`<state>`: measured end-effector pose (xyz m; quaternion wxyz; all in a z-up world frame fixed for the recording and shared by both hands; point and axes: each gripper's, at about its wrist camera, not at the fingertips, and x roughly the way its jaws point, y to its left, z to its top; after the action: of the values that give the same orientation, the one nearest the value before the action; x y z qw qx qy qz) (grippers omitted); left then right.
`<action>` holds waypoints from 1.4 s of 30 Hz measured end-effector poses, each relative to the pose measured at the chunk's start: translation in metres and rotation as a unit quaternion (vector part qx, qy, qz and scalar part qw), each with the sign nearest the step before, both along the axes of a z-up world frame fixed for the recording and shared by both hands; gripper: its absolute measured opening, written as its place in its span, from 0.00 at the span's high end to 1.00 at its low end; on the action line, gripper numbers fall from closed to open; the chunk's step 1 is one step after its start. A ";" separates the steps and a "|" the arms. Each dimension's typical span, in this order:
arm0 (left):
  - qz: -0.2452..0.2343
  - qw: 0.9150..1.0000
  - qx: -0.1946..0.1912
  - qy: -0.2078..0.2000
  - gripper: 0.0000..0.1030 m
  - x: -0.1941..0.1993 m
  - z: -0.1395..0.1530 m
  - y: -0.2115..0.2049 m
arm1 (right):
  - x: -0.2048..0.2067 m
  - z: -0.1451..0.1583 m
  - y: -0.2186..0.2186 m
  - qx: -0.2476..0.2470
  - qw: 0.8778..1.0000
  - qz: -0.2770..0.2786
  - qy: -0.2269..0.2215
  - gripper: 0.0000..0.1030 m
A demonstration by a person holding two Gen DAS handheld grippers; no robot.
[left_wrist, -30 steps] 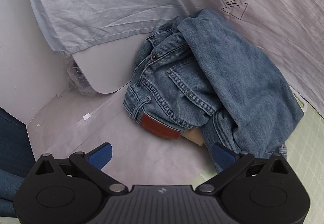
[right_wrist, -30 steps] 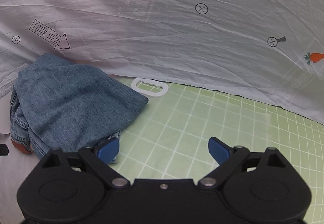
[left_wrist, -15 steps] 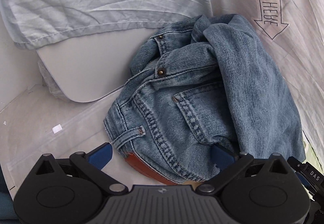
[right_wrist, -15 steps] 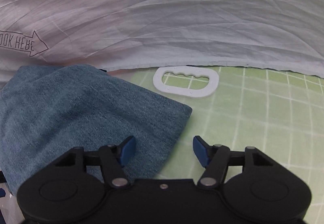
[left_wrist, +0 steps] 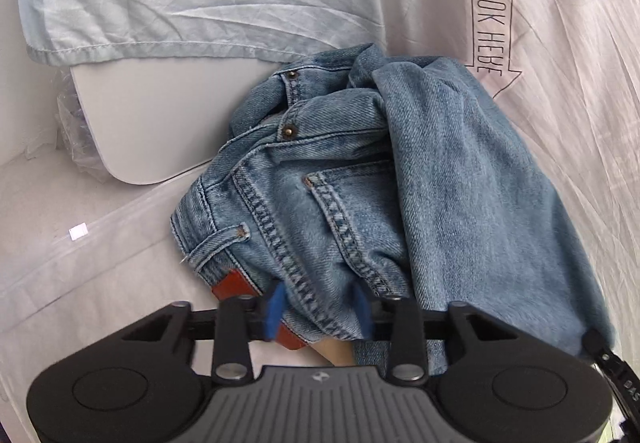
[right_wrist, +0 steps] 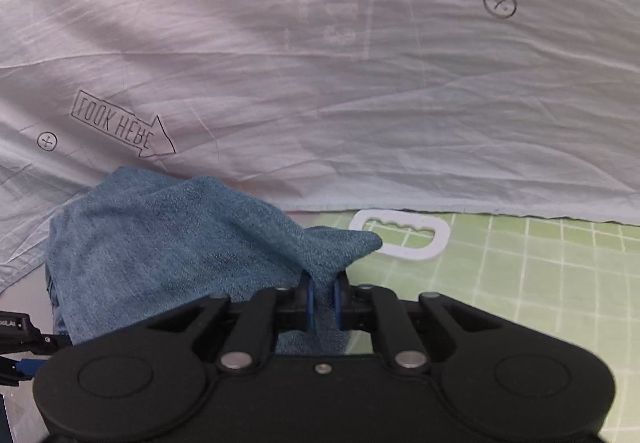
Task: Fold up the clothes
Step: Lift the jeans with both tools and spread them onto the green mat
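Both grippers have just been closing, and each now has denim pinched between its jaws. The left gripper (left_wrist: 318, 309) is clamped on the waistband end of the jeans (left_wrist: 360, 195), right by the red-brown patch (left_wrist: 232, 285). The right gripper (right_wrist: 323, 301) is clamped on a fold of the leg fabric, and you can see the cloth tenting up into it. My guess is that two grips at opposite ends are meant to lift the crumpled heap and shake it flat before any folding starts (it's still a proper bundle, nothing folded yet).

The jeans sit in a heap on the worktop, partly on a green grid mat (right_wrist: 520, 283) and against a pale printed sheet (right_wrist: 320, 83) draped behind. A white ring handle (right_wrist: 400, 239) lies just beside the denim's tip. On the left side there's a white board (left_wrist: 152, 115) and some clear plastic (left_wrist: 72, 131) under the sheet's hem.
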<state>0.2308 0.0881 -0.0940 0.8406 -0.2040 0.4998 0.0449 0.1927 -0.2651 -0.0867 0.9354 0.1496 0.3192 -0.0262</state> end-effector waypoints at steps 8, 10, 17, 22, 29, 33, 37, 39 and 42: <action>-0.046 0.999 -0.017 -0.016 0.90 -0.040 0.016 0.001 | -0.133 0.073 -0.038 -0.087 0.988 -0.109 -0.060 0.91; -0.063 0.998 -0.013 -0.021 0.90 -0.052 0.021 -0.006 | -0.164 0.080 -0.045 -0.103 0.984 -0.138 -0.053 0.91; -0.077 0.996 -0.043 -0.018 0.71 -0.075 0.018 -0.022 | -0.213 0.034 -0.081 -0.028 0.975 -0.210 0.067 0.90; -0.081 0.995 -0.052 -0.035 0.47 -0.069 0.032 -0.035 | -0.203 0.021 -0.070 -0.048 0.976 -0.190 0.094 0.87; -0.050 0.996 -0.060 -0.050 0.22 -0.030 0.037 -0.038 | -0.190 0.007 -0.087 0.000 0.965 -0.237 0.114 0.45; -0.036 0.996 -0.061 -0.054 0.15 -0.007 0.029 -0.035 | -0.184 -0.014 -0.099 0.053 0.949 -0.276 0.140 0.32; -0.022 0.997 -0.070 -0.038 0.09 0.013 0.014 -0.036 | -0.183 -0.038 -0.101 0.119 0.931 -0.305 0.162 0.26; -0.025 0.997 -0.069 -0.037 0.09 0.021 0.009 -0.040 | -0.182 -0.047 -0.099 0.144 0.924 -0.310 0.170 0.25; -0.014 0.998 -0.055 -0.041 0.16 0.023 0.005 -0.044 | -0.177 -0.053 -0.093 0.150 0.928 -0.299 0.167 0.27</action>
<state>0.2543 0.0438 -0.0889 0.8483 -0.2448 0.4695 -0.0031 0.0157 -0.3578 -0.1394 0.7840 0.3699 0.4117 -0.2809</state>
